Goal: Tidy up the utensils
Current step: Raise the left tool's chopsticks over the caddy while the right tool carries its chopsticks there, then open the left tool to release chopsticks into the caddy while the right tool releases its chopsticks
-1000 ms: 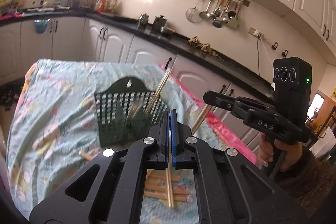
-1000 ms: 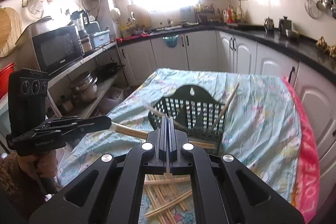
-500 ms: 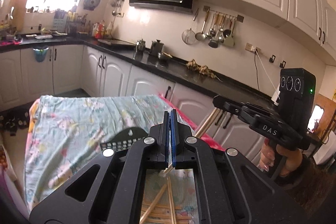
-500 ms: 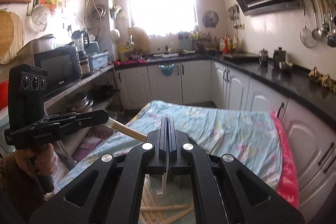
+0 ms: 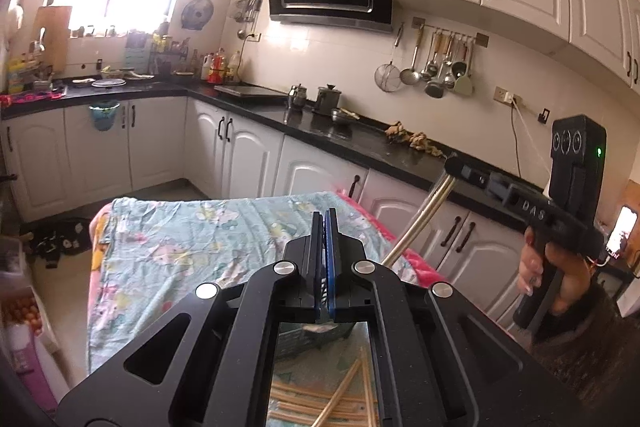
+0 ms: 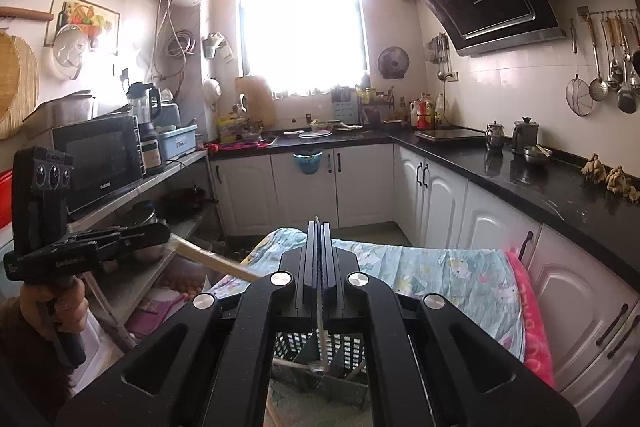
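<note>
- The left gripper (image 5: pixel 325 223) was clenched on a single chopstick (image 6: pixel 212 259); seen from the right wrist, the pale stick jutted from its tips and slanted down toward the table. A stick pinched near one end like this could pivot or slip out if the hand jerked.
- The right gripper (image 6: pixel 318 227) was likewise clamped on a chopstick (image 5: pixel 420 223), which from the left wrist ran from its tips down behind the left tool. In the right wrist view a thin stick also showed edge-on between the closed pads, hanging toward the basket.
- The dark slatted basket (image 6: pixel 352 351) stood on the cloth-covered table (image 6: pixel 440 267), directly below the right gripper and partly hidden by both tools. Because each camera saw it only through the frame opening, a blind lowering could have sent a tip against the rim or through a slat rather than into a compartment.
- Loose chopsticks (image 5: pixel 344 391) lay crossed on the cloth near the basket. A dropped stick landing among them would scatter the pile, and some might roll off the draped edge.
- The two held sticks pointed inward toward each other; brought down together they could clash, knocking one loose or tipping the light basket.
- The soft cloth could let the basket slide if nudged.
</note>
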